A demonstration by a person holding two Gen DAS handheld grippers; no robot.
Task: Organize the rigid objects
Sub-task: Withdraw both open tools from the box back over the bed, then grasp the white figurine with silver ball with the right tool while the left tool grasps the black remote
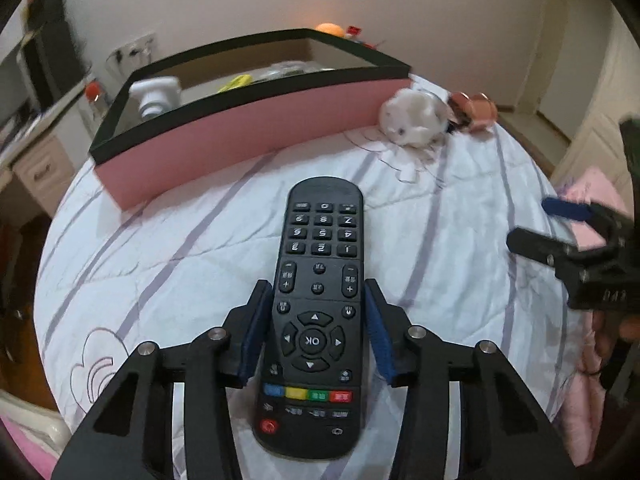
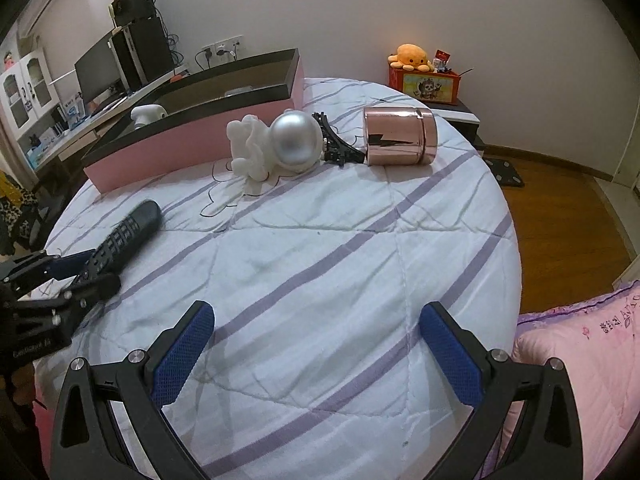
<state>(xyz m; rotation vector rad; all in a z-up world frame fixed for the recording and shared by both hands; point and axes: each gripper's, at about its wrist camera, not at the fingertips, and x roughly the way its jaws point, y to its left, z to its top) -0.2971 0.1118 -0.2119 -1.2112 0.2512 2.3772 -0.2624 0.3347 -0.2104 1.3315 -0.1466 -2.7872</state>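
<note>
My left gripper point(image 1: 318, 300) is shut on a black remote control point(image 1: 320, 264), its blue pads pressed on both sides, above the striped white bedspread point(image 1: 180, 248). The remote also shows in the right wrist view point(image 2: 124, 236), held by the left gripper point(image 2: 86, 268). My right gripper point(image 2: 316, 316) is open and empty over the bedspread point(image 2: 320, 240); it shows at the right in the left wrist view point(image 1: 536, 224). A pink box with a black rim point(image 1: 248, 120) point(image 2: 192, 120) stands at the far side and holds a white object point(image 1: 156, 96) and a yellow item point(image 1: 236, 82).
A white astronaut-like figure with a silver dome point(image 2: 280, 144), a black hair clip point(image 2: 340, 148) and a rose-gold cylinder point(image 2: 400, 136) lie near the box. A pink pillow point(image 2: 580, 360) is at the right. A desk with a monitor point(image 2: 96, 72) stands at the left.
</note>
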